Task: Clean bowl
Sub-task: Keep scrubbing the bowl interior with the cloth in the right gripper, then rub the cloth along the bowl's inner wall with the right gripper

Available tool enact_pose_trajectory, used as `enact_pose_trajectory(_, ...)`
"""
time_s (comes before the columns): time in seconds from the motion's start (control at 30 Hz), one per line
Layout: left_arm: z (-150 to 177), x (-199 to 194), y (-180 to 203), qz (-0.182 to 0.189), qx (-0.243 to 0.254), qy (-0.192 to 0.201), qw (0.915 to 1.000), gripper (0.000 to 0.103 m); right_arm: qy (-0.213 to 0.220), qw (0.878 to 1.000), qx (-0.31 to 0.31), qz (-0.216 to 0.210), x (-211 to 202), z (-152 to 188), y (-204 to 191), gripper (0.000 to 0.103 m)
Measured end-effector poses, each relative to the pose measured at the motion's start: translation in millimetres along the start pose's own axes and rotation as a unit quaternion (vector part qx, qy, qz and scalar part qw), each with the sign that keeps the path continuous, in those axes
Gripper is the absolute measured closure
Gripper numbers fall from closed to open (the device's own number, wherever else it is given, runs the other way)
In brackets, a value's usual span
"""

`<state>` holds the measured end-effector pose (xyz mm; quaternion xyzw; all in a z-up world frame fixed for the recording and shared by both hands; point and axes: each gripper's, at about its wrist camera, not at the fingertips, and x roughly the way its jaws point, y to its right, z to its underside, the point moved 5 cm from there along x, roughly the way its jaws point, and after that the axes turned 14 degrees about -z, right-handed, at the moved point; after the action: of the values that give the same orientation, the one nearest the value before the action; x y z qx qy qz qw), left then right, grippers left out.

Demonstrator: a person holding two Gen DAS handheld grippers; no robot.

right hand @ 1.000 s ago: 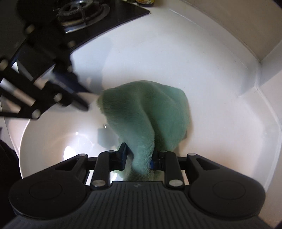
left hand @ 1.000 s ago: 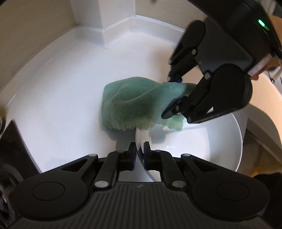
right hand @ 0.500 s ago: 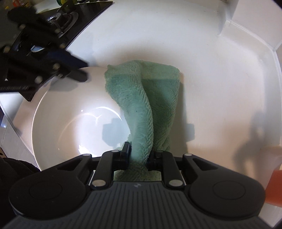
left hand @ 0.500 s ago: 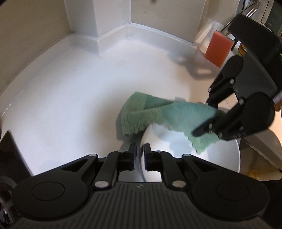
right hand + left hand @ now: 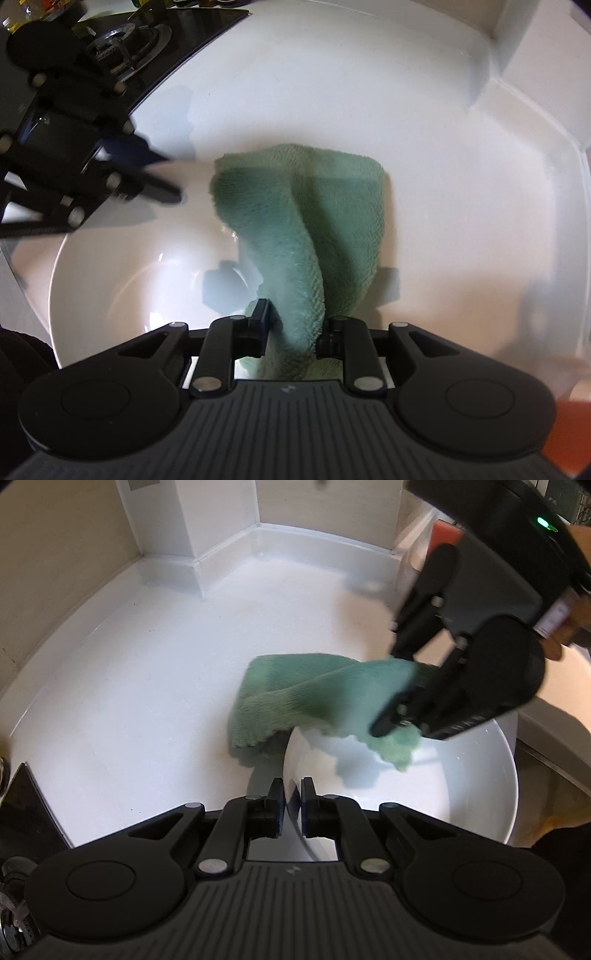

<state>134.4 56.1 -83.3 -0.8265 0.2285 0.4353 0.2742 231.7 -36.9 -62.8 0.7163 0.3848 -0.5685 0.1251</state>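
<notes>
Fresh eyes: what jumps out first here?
The green cloth, pinched in the right tool, drapes over the far rim of the white bowl onto the counter. The left tool clamps the bowl's near rim. A stove burner sits at the right view's top left.

Place: a home kitchen.
Tabletop: a glossy white tabletop [image 5: 155,686] with a raised white upstand where it meets the wall, bending round a boxed-in corner column.
Walls: pale beige tiling [image 5: 55,554] above the upstand.
Cooker: a black glass hob [image 5: 177,33] set into the tabletop, with a metal gas burner [image 5: 122,44] and its pan support.
Washing-up gear: an orange sponge [image 5: 445,535] standing at the far edge; a green terry cloth [image 5: 314,221] draped over a white ceramic bowl [image 5: 110,295].
Pantry items: blurred bottles or jars [image 5: 22,14] behind the hob; what they are cannot be told.
</notes>
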Motion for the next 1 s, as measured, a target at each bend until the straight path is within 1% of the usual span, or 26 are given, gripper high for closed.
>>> enact_pose_trajectory(0.03,0,0,0,-0.001,-0.001,-0.001,1.0,0.097,-0.004,1.0,-0.029,0.003,2,-6,-4,0.082)
enact_pose_trajectory(0.1,-1,1,1,-0.003,-0.006,-0.002,1.0,0.097,-0.014,0.998,-0.068,0.007,11,-14,-12,0.079)
enact_pose_trajectory(0.23,-1,1,1,-0.006,-0.026,-0.003,0.9996,0.097,-0.049,0.982,-0.181,0.008,23,-27,-29,0.075)
enact_pose_trajectory(0.27,-1,2,0,-0.007,-0.032,-0.004,0.9995,0.097,-0.055,0.978,-0.202,0.006,25,-29,-32,0.075)
enact_pose_trajectory(0.3,0,2,-1,-0.008,-0.038,-0.004,0.9992,0.097,-0.056,0.977,-0.206,0.001,25,-30,-31,0.076)
enact_pose_trajectory(0.33,0,2,-1,-0.008,-0.047,-0.004,0.9989,0.098,-0.056,0.979,-0.194,-0.007,25,-31,-27,0.076)
enact_pose_trajectory(0.37,0,2,-1,-0.009,-0.051,-0.004,0.9986,0.098,-0.055,0.984,-0.169,-0.017,24,-30,-21,0.077)
enact_pose_trajectory(0.47,1,3,-2,-0.011,-0.069,-0.002,0.9975,0.098,-0.058,0.988,-0.141,-0.012,21,-17,-14,0.077)
enact_pose_trajectory(0.53,3,6,-2,0.0,-0.082,-0.001,0.9966,0.098,-0.064,0.99,-0.129,-0.003,19,-7,-12,0.077)
enact_pose_trajectory(0.67,2,10,0,0.016,-0.085,0.002,0.9963,0.097,-0.083,0.985,-0.149,0.015,17,16,-23,0.072)
enact_pose_trajectory(0.83,1,9,5,0.007,-0.061,-0.001,0.9981,0.096,-0.078,0.985,-0.151,0.023,15,29,-28,0.072)
enact_pose_trajectory(0.93,4,8,4,0.006,-0.056,-0.001,0.9984,0.096,-0.059,0.991,-0.116,0.019,9,30,-21,0.081)
enact_pose_trajectory(1.0,6,8,3,0.005,-0.055,-0.001,0.9985,0.096,-0.034,0.996,-0.086,0.016,0,30,-13,0.088)
